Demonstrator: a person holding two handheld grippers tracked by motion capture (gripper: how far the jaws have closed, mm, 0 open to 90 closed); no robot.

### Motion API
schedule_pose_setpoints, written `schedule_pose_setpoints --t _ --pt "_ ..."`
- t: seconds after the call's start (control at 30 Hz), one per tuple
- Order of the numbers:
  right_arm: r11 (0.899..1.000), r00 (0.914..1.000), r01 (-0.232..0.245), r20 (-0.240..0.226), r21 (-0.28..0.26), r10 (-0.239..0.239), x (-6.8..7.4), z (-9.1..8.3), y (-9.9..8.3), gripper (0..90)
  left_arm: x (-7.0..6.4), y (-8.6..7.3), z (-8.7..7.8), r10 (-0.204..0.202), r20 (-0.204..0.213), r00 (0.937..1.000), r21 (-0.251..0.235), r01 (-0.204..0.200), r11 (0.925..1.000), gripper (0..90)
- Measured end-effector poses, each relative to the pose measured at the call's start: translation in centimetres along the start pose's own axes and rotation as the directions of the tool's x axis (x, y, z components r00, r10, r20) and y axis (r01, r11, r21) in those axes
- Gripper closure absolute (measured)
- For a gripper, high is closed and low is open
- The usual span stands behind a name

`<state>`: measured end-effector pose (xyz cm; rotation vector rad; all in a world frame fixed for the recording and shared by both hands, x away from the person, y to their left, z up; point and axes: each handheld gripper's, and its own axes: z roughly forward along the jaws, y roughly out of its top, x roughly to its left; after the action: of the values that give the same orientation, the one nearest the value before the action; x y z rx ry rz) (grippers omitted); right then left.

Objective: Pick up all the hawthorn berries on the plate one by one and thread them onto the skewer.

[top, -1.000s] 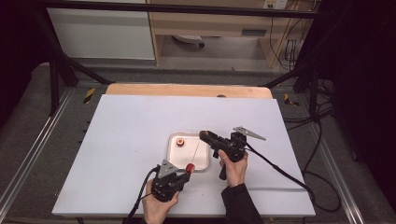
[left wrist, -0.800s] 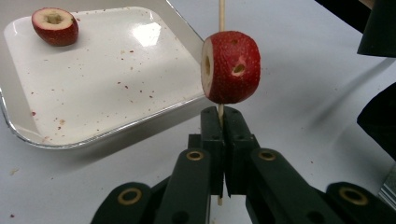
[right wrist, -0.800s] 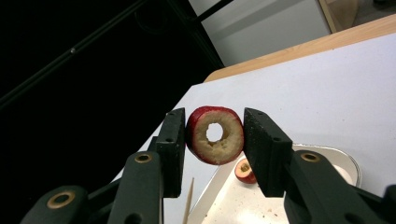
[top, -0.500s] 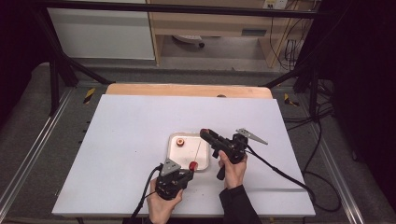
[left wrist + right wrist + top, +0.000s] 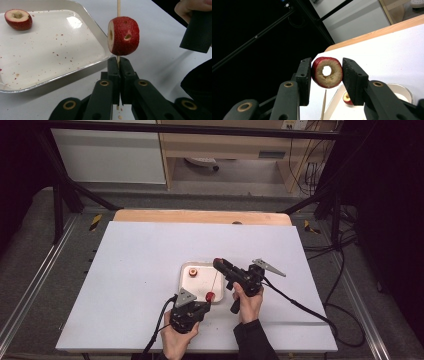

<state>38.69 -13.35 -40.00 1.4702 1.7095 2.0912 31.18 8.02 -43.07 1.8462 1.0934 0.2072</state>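
A thin wooden skewer (image 5: 118,5) stands upright, and my left gripper (image 5: 119,60) is shut on its lower end. A red fruit piece (image 5: 123,35) with a pale cut face is threaded on the skewer just above the jaws. In the high view the left gripper (image 5: 204,302) sits at the tray's near right corner. My right gripper (image 5: 326,63) is shut on a cored red fruit ring (image 5: 327,72), held in the air above the skewer's tip (image 5: 323,102). It hangs over the tray's right side (image 5: 218,263). Another fruit piece (image 5: 18,18) lies in the white tray (image 5: 62,50).
The white tray (image 5: 186,282) sits on the white table top (image 5: 135,270), speckled with red crumbs. A wooden strip (image 5: 200,216) runs along the table's far edge. The right gripper's cable (image 5: 300,305) trails off to the right. Black frame posts stand around.
The left gripper with the skewered fruit has shifted slightly right and away from the person, toward the tray. The right gripper has barely moved and keeps its fruit ring.
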Motion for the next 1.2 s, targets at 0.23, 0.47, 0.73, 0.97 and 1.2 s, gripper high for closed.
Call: schedule_pose_setpoints --t 0.23,0.47,0.73,0.97,1.2 --pt "1.000 1.0000 0.002 -0.006 0.004 -0.002 0.0 0.1 -0.1 61.2 0.1 0.0 0.0 -0.007 0.002 1.0000 0.001 0.007 1.0000 88.3" --pt "1.000 1.0000 0.000 -0.009 0.009 0.000 0.0 0.0 0.0 61.2 0.3 0.0 -0.1 -0.009 -0.001 1.0000 0.002 0.009 1.0000 88.3" --pt "1.000 1.0000 -0.002 -0.008 0.022 0.002 -0.1 0.1 -0.2 61.2 0.3 0.0 0.0 -0.014 0.004 0.9999 -0.002 0.014 0.9999 88.3" --pt "0.999 0.9997 0.019 -0.014 0.044 -0.018 -0.1 0.2 -0.8 61.2 0.3 0.2 0.0 -0.038 0.013 0.9992 -0.005 0.038 0.9993 88.3" --pt "0.997 0.9986 0.049 -0.021 0.062 -0.048 -0.1 0.0 -0.9 61.2 0.5 0.1 0.0 -0.037 0.014 0.9992 0.003 0.037 0.9993 88.4"
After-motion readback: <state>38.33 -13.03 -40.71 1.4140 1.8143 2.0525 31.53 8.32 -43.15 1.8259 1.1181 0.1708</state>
